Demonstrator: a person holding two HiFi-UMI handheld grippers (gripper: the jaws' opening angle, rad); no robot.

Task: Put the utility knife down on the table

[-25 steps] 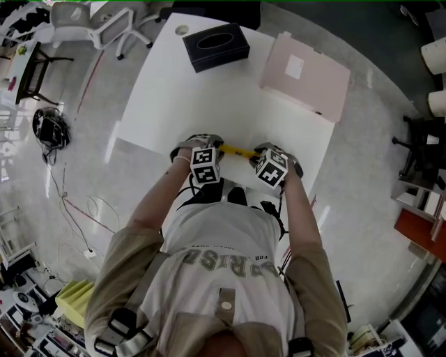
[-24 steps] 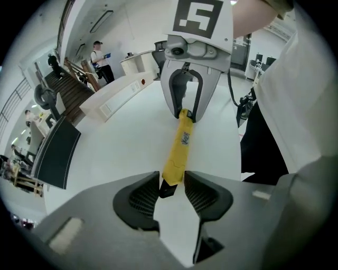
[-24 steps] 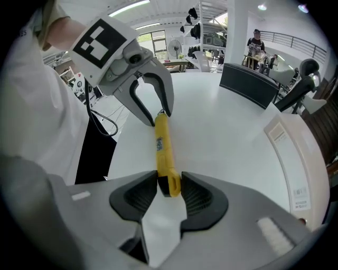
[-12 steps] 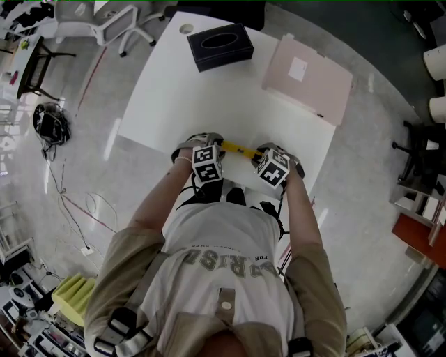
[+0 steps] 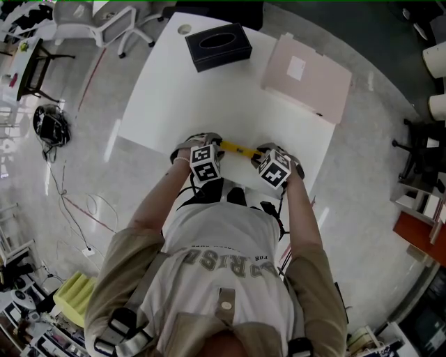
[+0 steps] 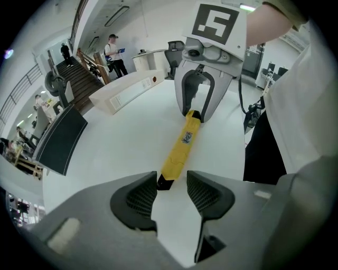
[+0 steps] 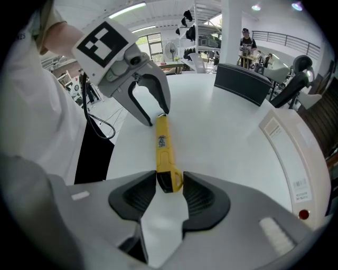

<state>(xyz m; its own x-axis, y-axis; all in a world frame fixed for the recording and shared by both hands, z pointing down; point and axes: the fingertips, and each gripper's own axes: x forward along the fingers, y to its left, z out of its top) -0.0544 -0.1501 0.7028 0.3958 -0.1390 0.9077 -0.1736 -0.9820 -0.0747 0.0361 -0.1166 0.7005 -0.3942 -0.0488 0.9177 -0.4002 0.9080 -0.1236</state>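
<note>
A yellow utility knife point(image 5: 237, 148) with a black tip lies along the near edge of the white table point(image 5: 209, 90), between my two grippers. Its black tip point(image 6: 165, 182) is between the jaws of my left gripper point(image 6: 171, 190). Those jaws have just been opening, and a gap shows beside the right pad. My right gripper point(image 7: 170, 192) holds the knife's butt end point(image 7: 170, 179). Its jaws have just eased a little wider, but both pads still rest against the handle's sides. Each gripper faces the other along the knife point(image 7: 162, 142).
A black tissue box point(image 5: 217, 46) stands at the table's far side. A flat beige box point(image 5: 306, 75) lies at the far right. An office chair point(image 5: 97, 21) stands beyond the table. The person's body is right behind the near edge.
</note>
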